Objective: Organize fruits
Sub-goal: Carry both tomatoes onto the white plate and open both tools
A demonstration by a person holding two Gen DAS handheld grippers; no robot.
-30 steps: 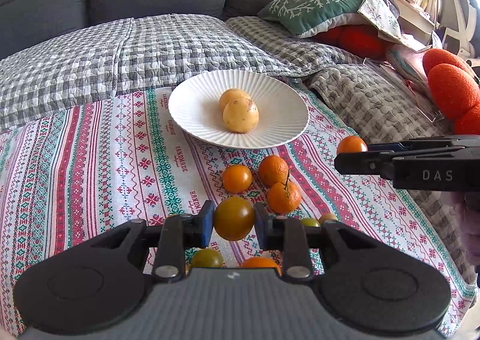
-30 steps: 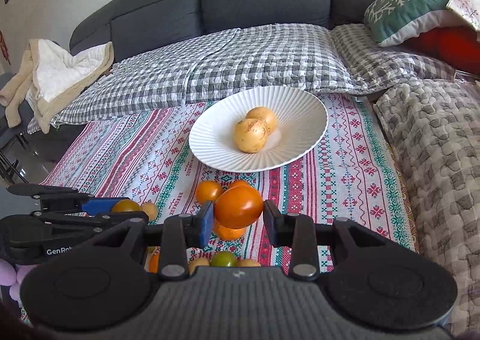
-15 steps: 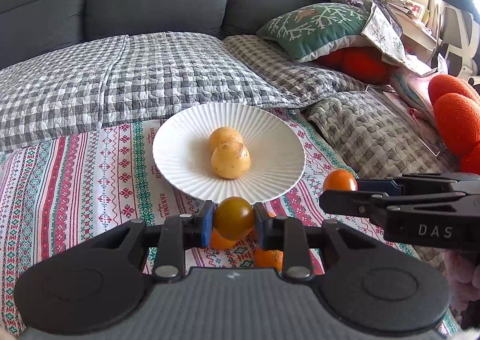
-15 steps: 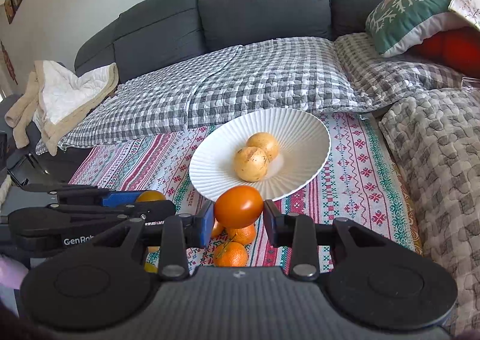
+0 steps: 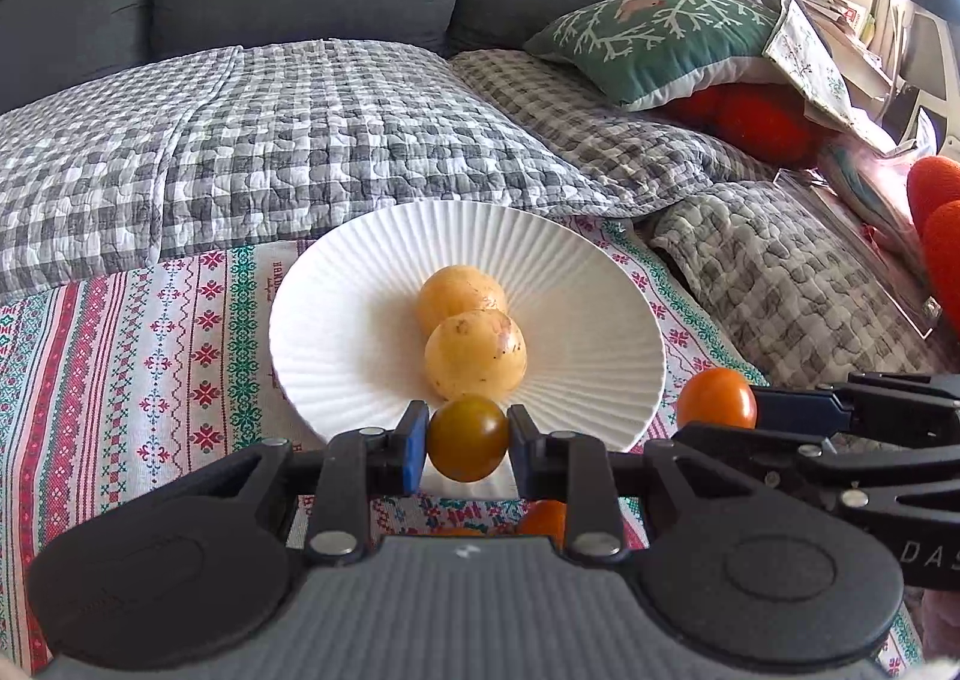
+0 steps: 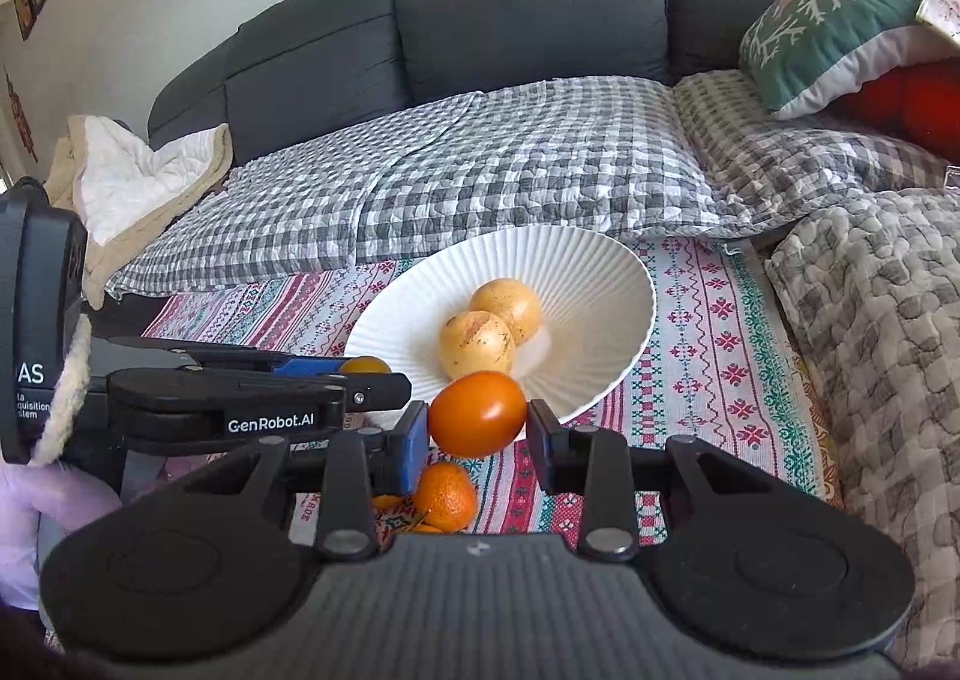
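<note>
A white ribbed plate point(image 5: 576, 272) point(image 6: 600, 272) lies on the patterned cloth and holds two yellow fruits point(image 5: 475, 356) point(image 6: 477, 345). My left gripper point(image 5: 468, 439) is shut on a dark green-brown tomato point(image 5: 467, 438) at the plate's near rim. My right gripper point(image 6: 478, 423) is shut on an orange tomato point(image 6: 477, 414), which also shows in the left wrist view point(image 5: 716, 398), just off the plate's near right edge. A mandarin point(image 6: 445, 495) lies on the cloth below the right gripper; other fruits are mostly hidden behind the grippers.
A grey checked quilt point(image 5: 288, 128) covers the sofa seat behind the plate. A green cushion point(image 5: 654, 44) and red cushions point(image 5: 750, 122) lie at the right. A beige blanket point(image 6: 132, 182) lies at the far left. A second quilt point(image 6: 888, 332) is bunched at the right.
Both grippers have moved forward with their tomatoes, from above the loose fruits to the plate's near rim. The plate looks larger and closer.
</note>
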